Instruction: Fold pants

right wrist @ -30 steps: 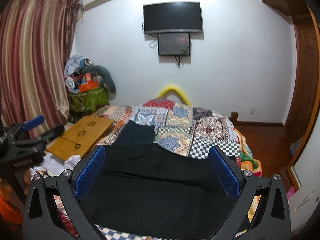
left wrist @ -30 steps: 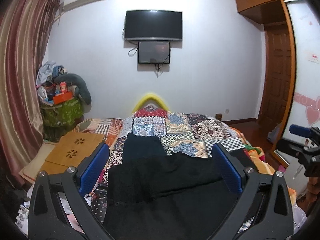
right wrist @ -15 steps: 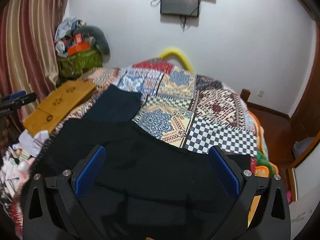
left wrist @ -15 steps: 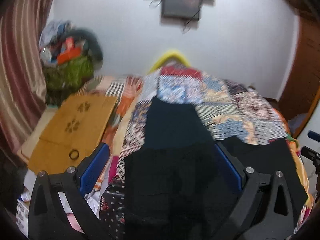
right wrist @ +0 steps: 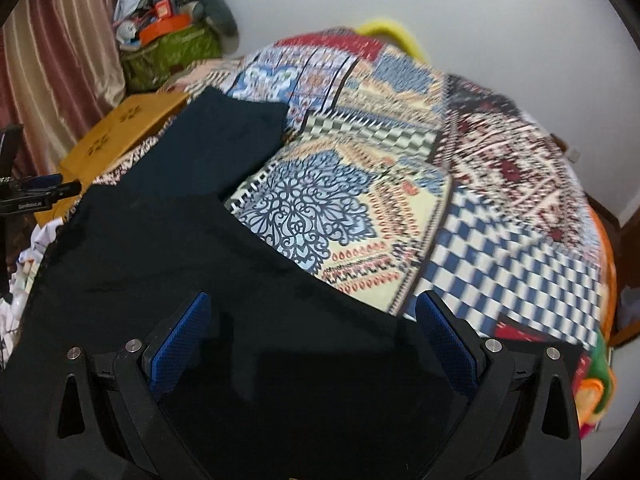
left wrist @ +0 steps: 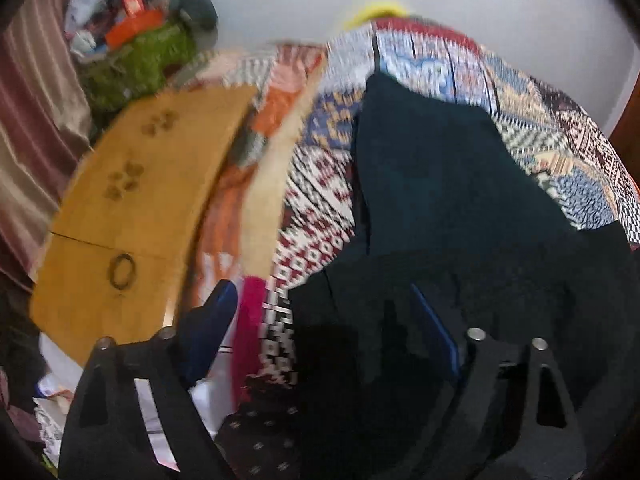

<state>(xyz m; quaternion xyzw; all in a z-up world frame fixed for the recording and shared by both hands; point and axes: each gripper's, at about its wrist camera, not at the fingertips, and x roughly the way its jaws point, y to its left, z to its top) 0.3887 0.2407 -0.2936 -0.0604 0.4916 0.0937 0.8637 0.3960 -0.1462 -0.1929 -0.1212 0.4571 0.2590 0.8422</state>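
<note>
A home bedroom — patchwork-quilted bed (right wrist: 400, 184), striped curtain (right wrist: 60, 48).

Matt black cloth pants (right wrist: 168, 264) (patchwork-print quilt (right wrist: 460, 184) beneath).

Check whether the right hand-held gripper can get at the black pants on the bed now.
Probably yes: the right hand-held gripper is open directly over the pants, with nothing between them.

Left wrist view smearing with motion blur; right wrist view staying sharper, fisheye bending edges, corners vignetting black.
</note>
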